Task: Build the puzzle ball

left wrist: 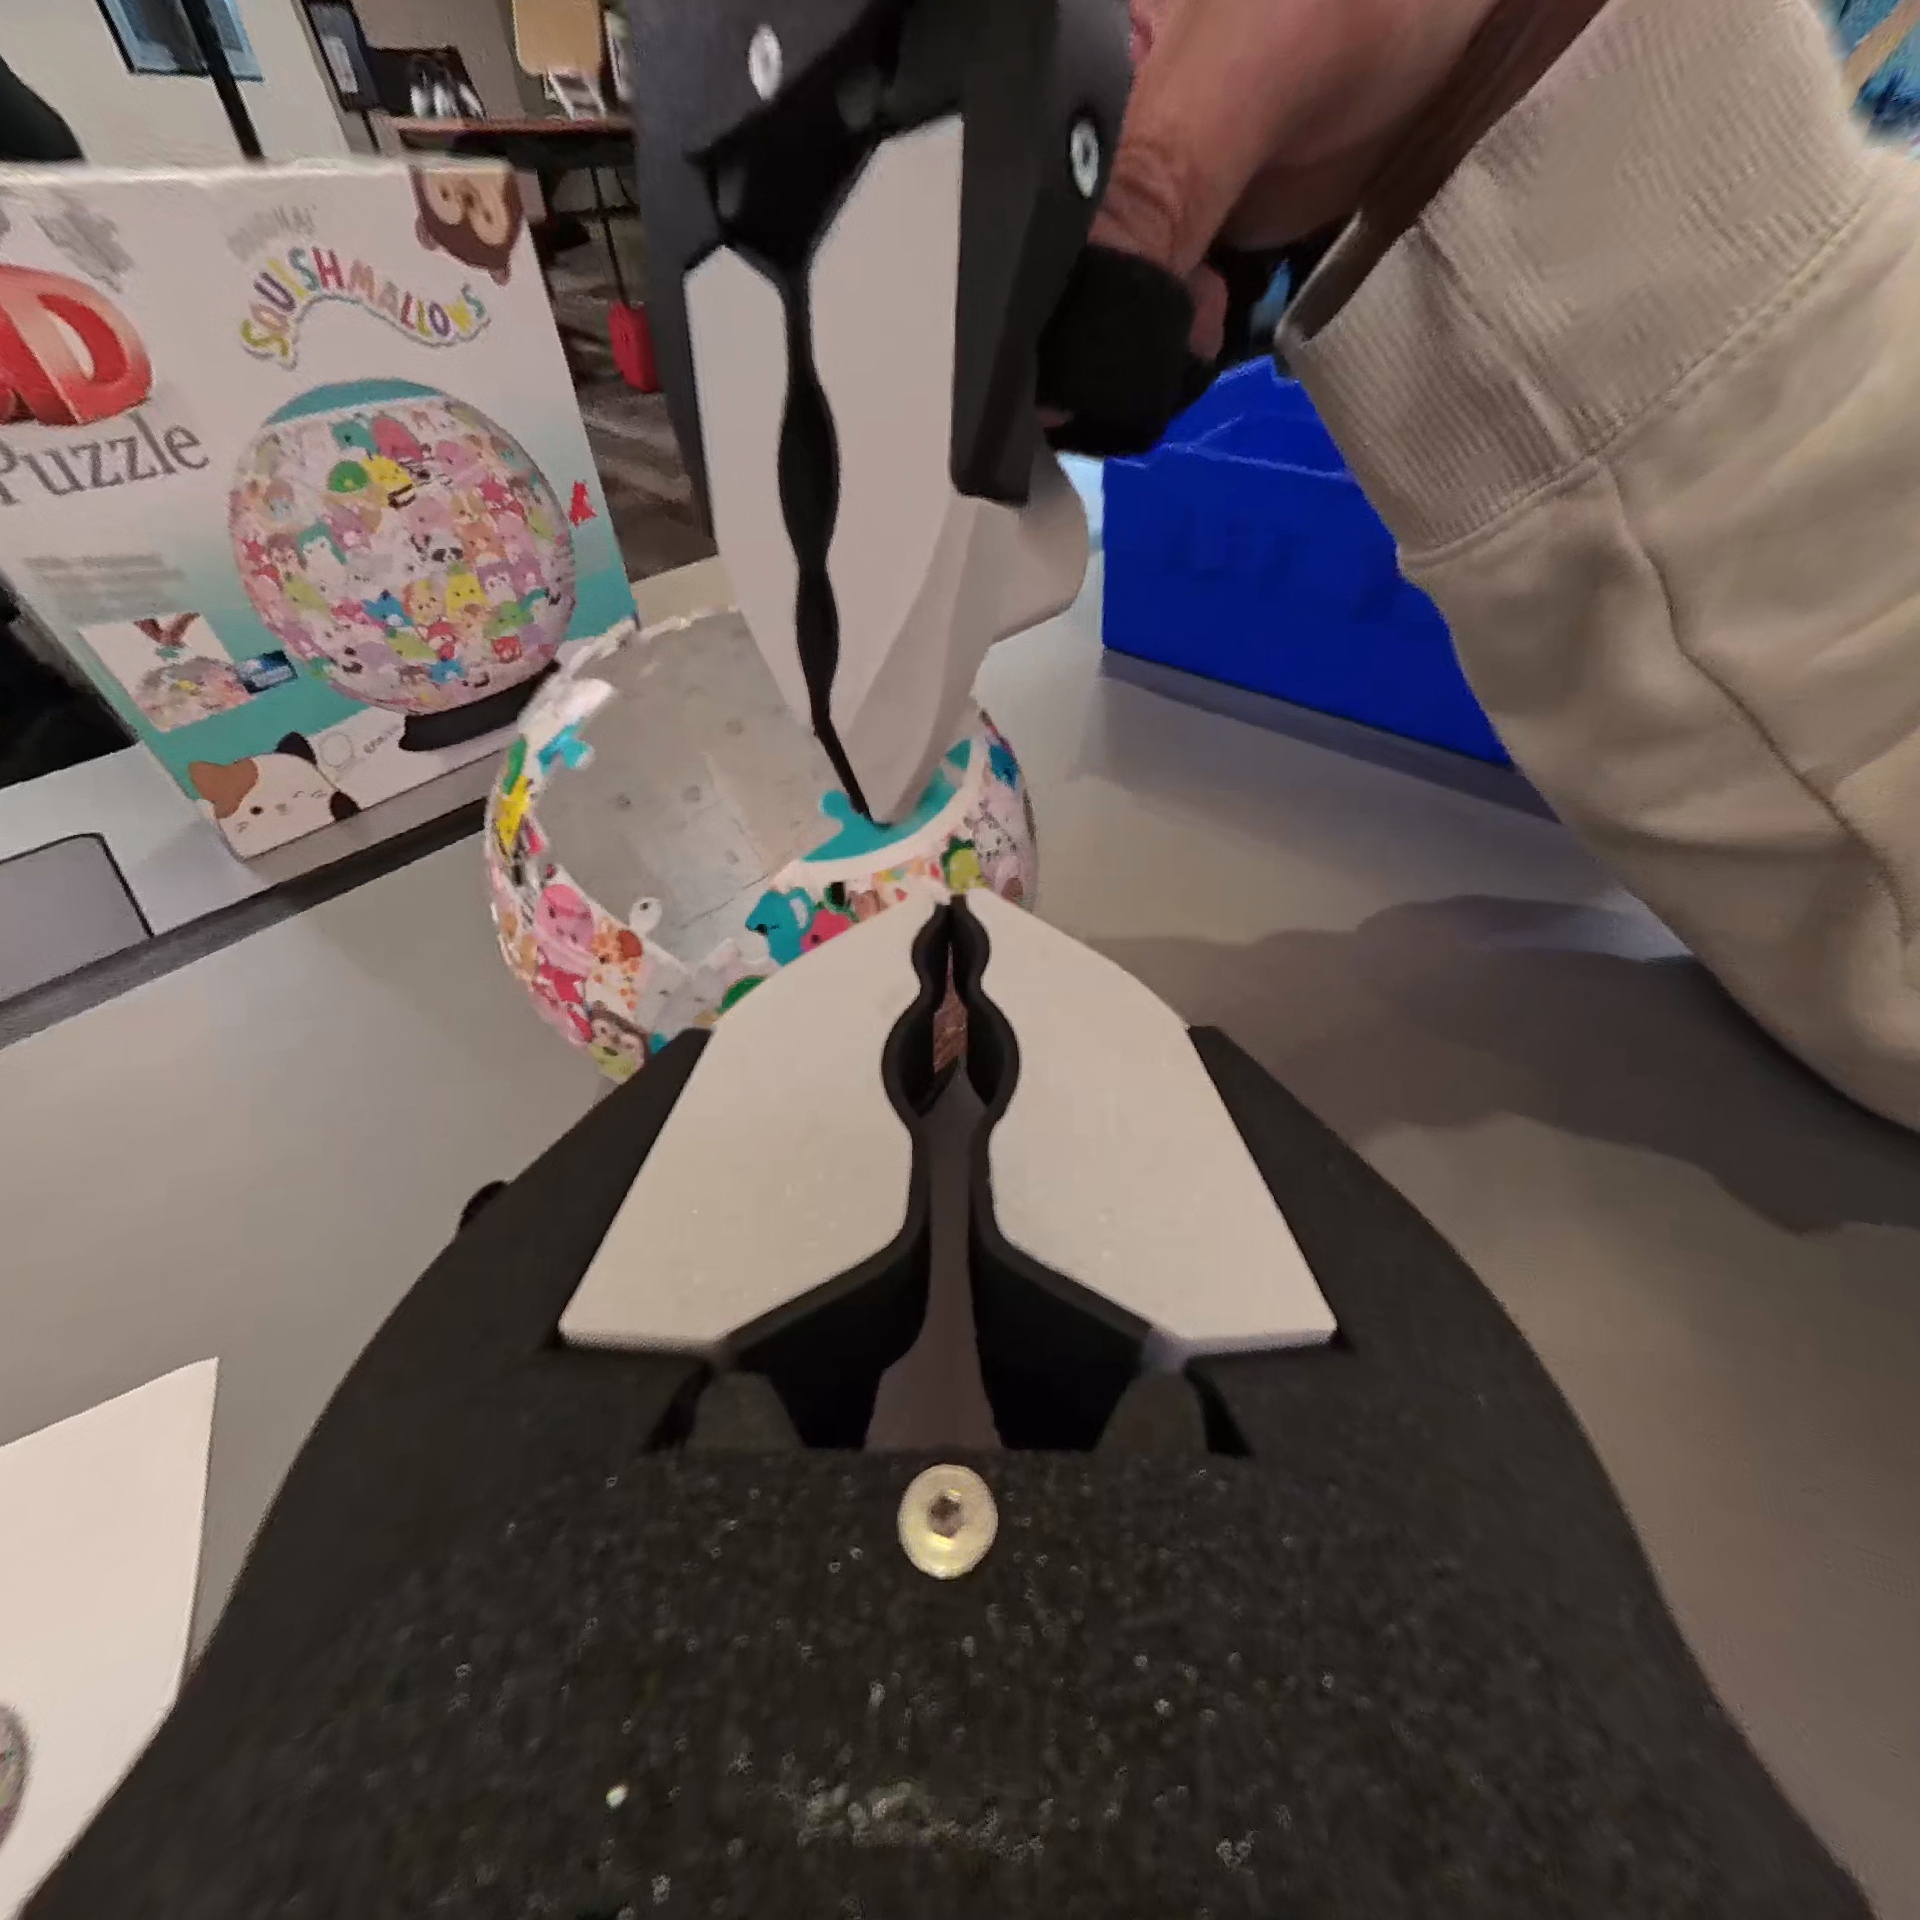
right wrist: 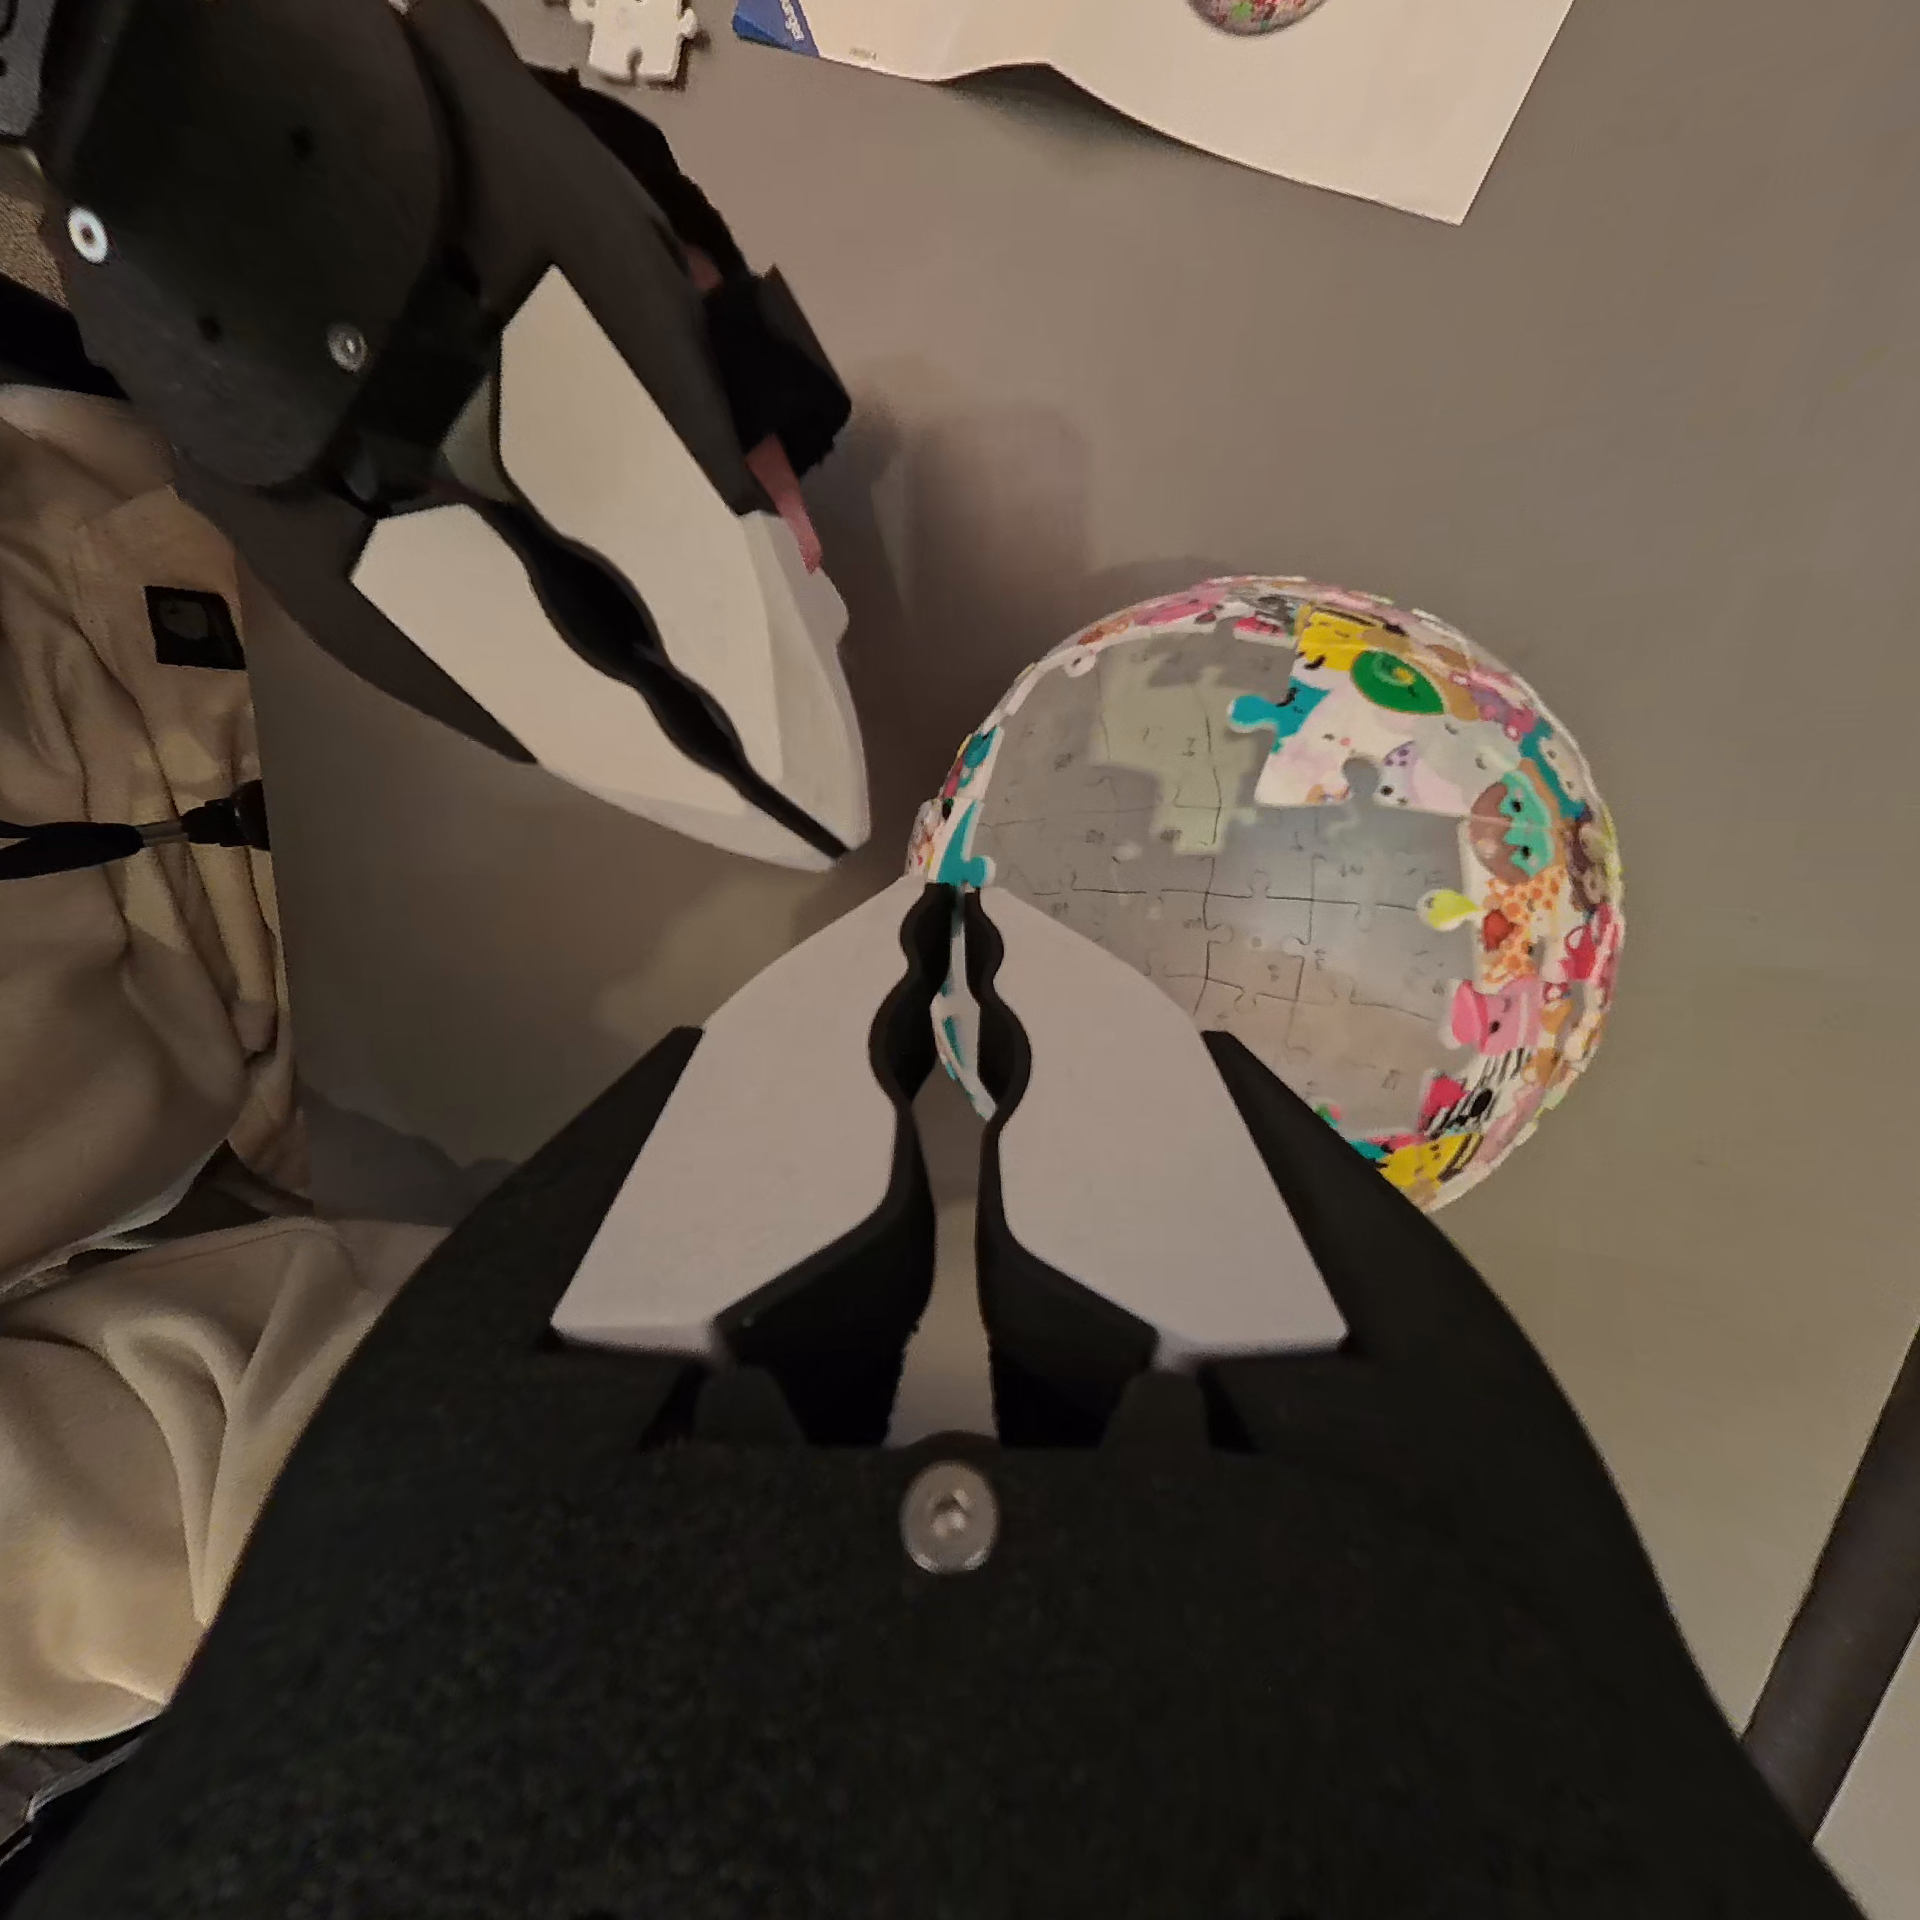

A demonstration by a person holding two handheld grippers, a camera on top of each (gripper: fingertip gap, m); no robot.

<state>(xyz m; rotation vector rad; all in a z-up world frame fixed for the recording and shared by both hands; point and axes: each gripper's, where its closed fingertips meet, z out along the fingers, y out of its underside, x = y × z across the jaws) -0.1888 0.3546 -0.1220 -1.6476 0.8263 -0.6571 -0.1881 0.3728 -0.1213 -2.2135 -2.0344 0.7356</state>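
Observation:
The half-built puzzle ball (left wrist: 582, 935) sits on the grey table, its colourful shell open at the top with the grey inside showing; it also shows in the right wrist view (right wrist: 1538, 935). My right gripper (right wrist: 951, 896) comes down from above (left wrist: 862, 810) and is shut on a teal puzzle piece (left wrist: 894, 836) at the ball's near rim. My left gripper (left wrist: 951, 909) is shut, its tips just short of the ball's side (right wrist: 842, 847). A brown patch shows through its notch; I cannot tell whether it is a held piece or the ball behind.
The puzzle's box (left wrist: 312, 468) stands behind the ball at the left. A blue bin (left wrist: 1247, 582) is at the back right. A white sheet (right wrist: 1299, 94) and a loose white piece (right wrist: 634, 31) lie on the table. A cream sleeve (left wrist: 1662, 520) crosses the right. The grippers are tip to tip, or close to it.

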